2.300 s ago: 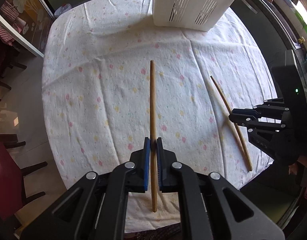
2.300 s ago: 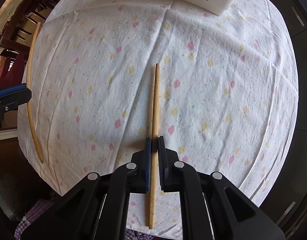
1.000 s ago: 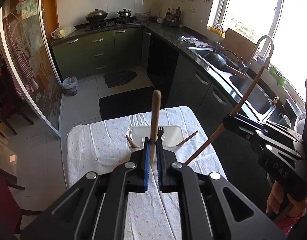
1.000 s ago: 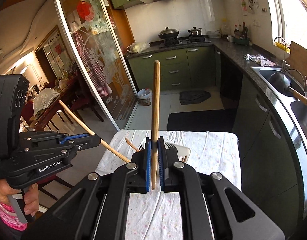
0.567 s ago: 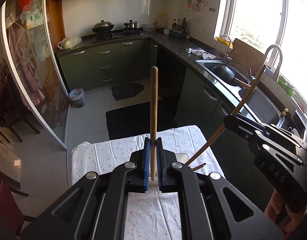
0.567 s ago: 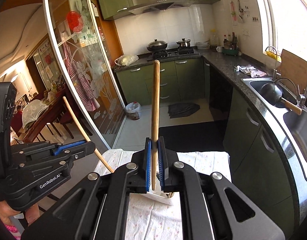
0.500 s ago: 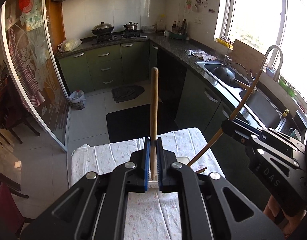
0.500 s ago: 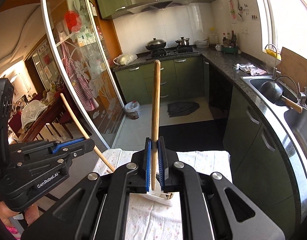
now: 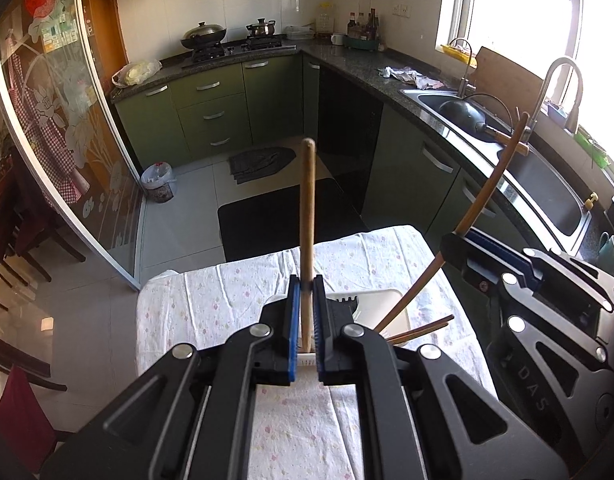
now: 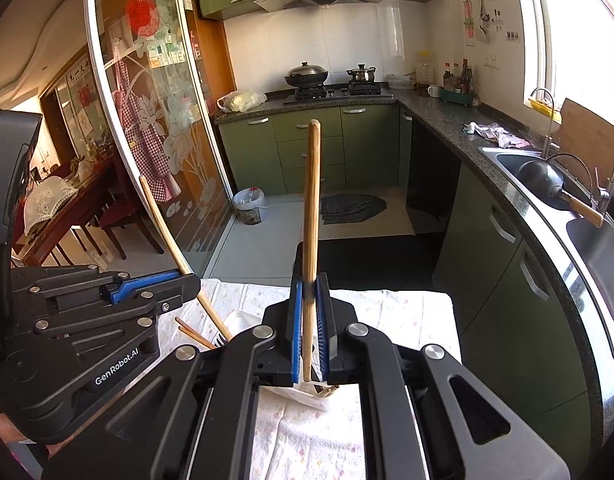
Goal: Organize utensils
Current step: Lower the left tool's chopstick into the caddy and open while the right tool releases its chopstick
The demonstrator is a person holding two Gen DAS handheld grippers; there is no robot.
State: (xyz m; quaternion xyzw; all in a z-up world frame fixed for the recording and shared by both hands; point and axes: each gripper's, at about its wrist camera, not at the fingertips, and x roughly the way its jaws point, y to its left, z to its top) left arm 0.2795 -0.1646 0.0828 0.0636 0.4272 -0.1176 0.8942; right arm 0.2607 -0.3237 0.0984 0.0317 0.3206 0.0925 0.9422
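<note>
My left gripper (image 9: pixel 303 322) is shut on a wooden chopstick (image 9: pixel 307 216) and holds it upright above the white utensil basket (image 9: pixel 381 302). My right gripper (image 10: pixel 307 330) is shut on a second wooden chopstick (image 10: pixel 311 208), also upright over the basket (image 10: pixel 307 394). In the left wrist view the right gripper (image 9: pixel 463 246) shows at the right with its chopstick (image 9: pixel 483 204) slanting down into the basket. In the right wrist view the left gripper (image 10: pixel 179 280) shows at the left with its chopstick (image 10: pixel 167 226) slanting down. Other chopsticks (image 9: pixel 421 330) and a black fork (image 9: pixel 347 302) stand in the basket.
The basket stands on a table with a floral white cloth (image 9: pixel 211 300). Beyond it lie a dark floor mat (image 9: pixel 267 220), green kitchen cabinets (image 9: pixel 211 108), a counter with a sink (image 9: pixel 467 112) at the right and a glass sliding door (image 9: pixel 79 140) at the left.
Both grippers lifted their chopsticks off the table and turned them upright. Over the last second both moved closer above the basket, and the right chopstick's lower end has come down into it.
</note>
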